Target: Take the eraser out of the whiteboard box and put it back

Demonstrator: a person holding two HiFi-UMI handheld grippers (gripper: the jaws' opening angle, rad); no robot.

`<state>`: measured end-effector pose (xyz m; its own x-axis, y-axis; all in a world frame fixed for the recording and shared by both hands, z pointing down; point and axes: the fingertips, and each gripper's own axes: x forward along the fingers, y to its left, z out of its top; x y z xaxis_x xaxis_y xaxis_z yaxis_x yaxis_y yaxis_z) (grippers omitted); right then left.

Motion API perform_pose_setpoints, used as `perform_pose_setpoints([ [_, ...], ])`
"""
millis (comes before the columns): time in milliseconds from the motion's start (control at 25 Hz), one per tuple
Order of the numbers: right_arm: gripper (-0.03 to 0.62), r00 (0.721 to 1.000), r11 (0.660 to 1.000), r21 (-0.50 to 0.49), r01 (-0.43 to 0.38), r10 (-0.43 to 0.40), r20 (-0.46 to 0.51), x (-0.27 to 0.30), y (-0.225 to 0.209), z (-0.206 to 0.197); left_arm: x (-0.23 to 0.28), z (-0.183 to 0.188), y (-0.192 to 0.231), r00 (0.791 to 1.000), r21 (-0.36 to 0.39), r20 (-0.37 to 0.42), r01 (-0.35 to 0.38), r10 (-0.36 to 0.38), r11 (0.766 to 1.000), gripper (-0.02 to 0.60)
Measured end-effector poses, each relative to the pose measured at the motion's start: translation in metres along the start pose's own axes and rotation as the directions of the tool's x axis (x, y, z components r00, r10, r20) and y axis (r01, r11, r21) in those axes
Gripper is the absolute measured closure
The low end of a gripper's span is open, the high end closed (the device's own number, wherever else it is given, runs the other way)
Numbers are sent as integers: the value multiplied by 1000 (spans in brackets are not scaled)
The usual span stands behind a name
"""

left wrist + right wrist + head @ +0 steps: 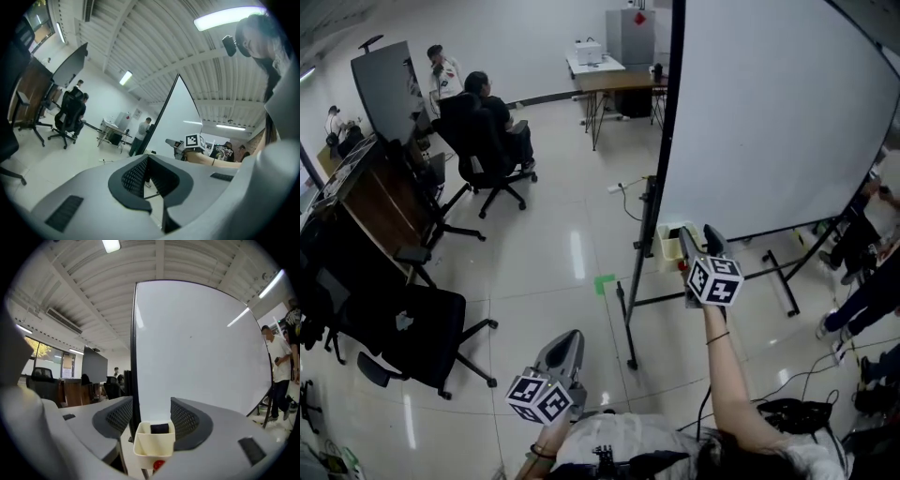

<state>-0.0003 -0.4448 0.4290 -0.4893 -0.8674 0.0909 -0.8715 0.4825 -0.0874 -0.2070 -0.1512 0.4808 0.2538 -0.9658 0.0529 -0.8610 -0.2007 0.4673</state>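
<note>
A cream whiteboard box (153,446) hangs at the lower left corner of the whiteboard (197,348), with the black eraser (159,428) standing inside it. In the right gripper view the box sits straight ahead in the gap of my right gripper (151,402), whose jaws stand wide and do not press on it. The head view shows the right gripper (699,236) held level beside the box (667,247). Lower left, by my body, my left gripper (574,335) is away from the board. Its jaws (148,157) meet at the tips with nothing in them.
The whiteboard's black stand (630,319) spreads its legs over the glossy floor. A red round thing (158,465) shows under the box. Office chairs (412,337) and desks (375,202) stand at left, a table (609,80) at the back. People stand at right (872,281), cables (797,412) lie near my feet.
</note>
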Motion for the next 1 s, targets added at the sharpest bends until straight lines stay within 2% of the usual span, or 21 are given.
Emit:
perform_pose_setpoints([
  [120,358,998,998,44,-33,30,63,-52,16,17,10,-9,-14,999,-3,-23,36,-36,999,595],
  [280,373,994,995,90,-41,32,101,-131,35,15,19,-22,-39,993,-1,-59,100,-100,995,595],
  [600,384,998,983,183,3,-14,60,-259,53,-26,15,-56,-110,969,27,-120,220,-216,975,595],
  [760,411,998,977,214,26,-36,42,-310,54,-41,2,-70,-144,967,63,-113,237,-229,969,595],
  [1000,503,999,976,217,26,-30,15,-364,55,-56,-26,-95,-189,968,69,-102,237,-229,969,595],
])
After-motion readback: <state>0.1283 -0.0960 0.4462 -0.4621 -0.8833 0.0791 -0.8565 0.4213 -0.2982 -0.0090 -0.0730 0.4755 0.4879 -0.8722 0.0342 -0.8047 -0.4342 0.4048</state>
